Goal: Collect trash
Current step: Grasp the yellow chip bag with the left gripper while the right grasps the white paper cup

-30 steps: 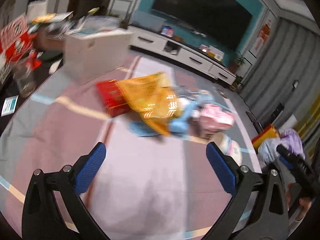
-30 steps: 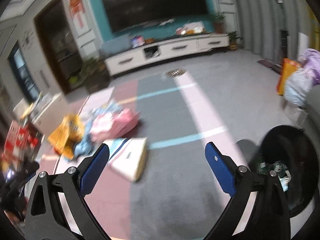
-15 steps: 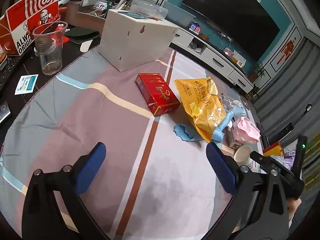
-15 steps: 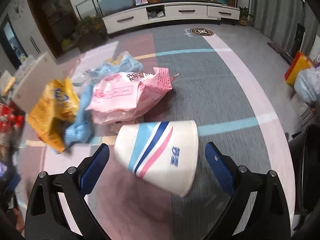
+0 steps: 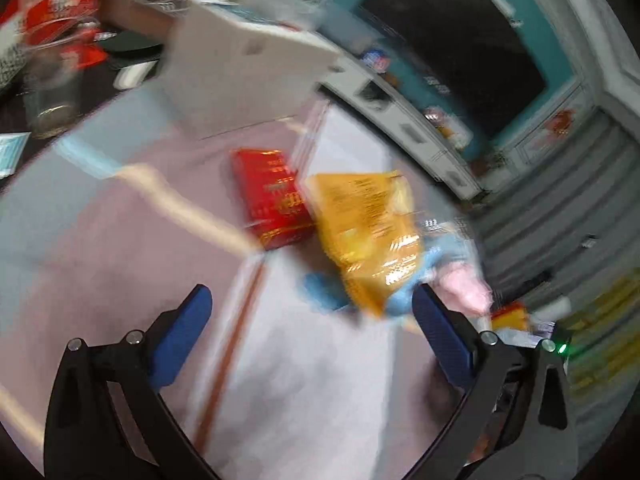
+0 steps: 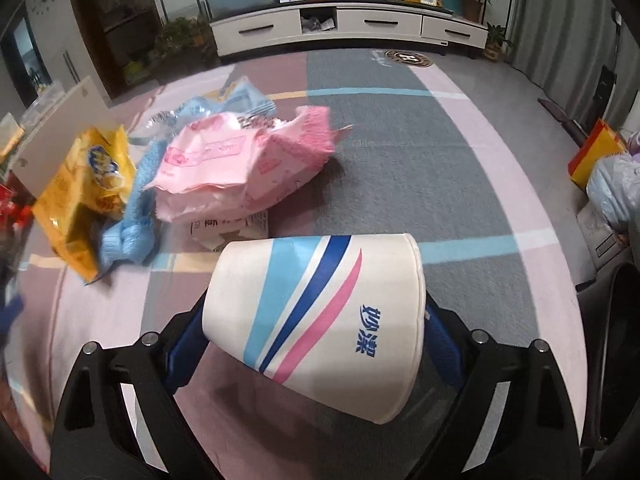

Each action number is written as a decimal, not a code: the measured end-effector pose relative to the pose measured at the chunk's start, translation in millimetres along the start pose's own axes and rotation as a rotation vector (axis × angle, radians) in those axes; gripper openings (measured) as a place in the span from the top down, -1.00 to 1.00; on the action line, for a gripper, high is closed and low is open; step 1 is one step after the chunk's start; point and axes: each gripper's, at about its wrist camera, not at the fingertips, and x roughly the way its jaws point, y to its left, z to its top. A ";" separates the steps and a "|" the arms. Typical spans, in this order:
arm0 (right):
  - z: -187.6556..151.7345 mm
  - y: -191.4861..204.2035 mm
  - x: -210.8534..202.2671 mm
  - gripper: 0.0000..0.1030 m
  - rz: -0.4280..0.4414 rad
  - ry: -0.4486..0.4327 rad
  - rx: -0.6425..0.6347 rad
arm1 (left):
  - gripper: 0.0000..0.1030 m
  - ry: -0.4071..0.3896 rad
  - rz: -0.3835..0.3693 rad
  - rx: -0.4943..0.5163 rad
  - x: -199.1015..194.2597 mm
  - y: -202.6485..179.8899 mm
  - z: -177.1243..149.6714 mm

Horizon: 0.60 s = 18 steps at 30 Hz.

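Lying on its side between the wide-spread fingers of the right gripper (image 6: 316,340), the paper cup (image 6: 316,320) fills the gap; whether the pads press it cannot be told. Ahead and left of it lie the yellow snack bag (image 6: 88,192), blue cloth (image 6: 128,236) and pink wrapper (image 6: 240,164). The left gripper (image 5: 312,332) stands spread apart and empty, with a red box (image 5: 272,196) ahead.

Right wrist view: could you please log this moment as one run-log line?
phase: cup pickup | right gripper: jaws straddle cup, just closing, grip unconfirmed | left gripper: open, empty | cup: on its side
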 end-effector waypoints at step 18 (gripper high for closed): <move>-4.0 -45.1 -63.7 -0.76 0.122 -0.094 0.051 | -0.94 0.088 0.025 -0.097 101.2 -44.9 14.9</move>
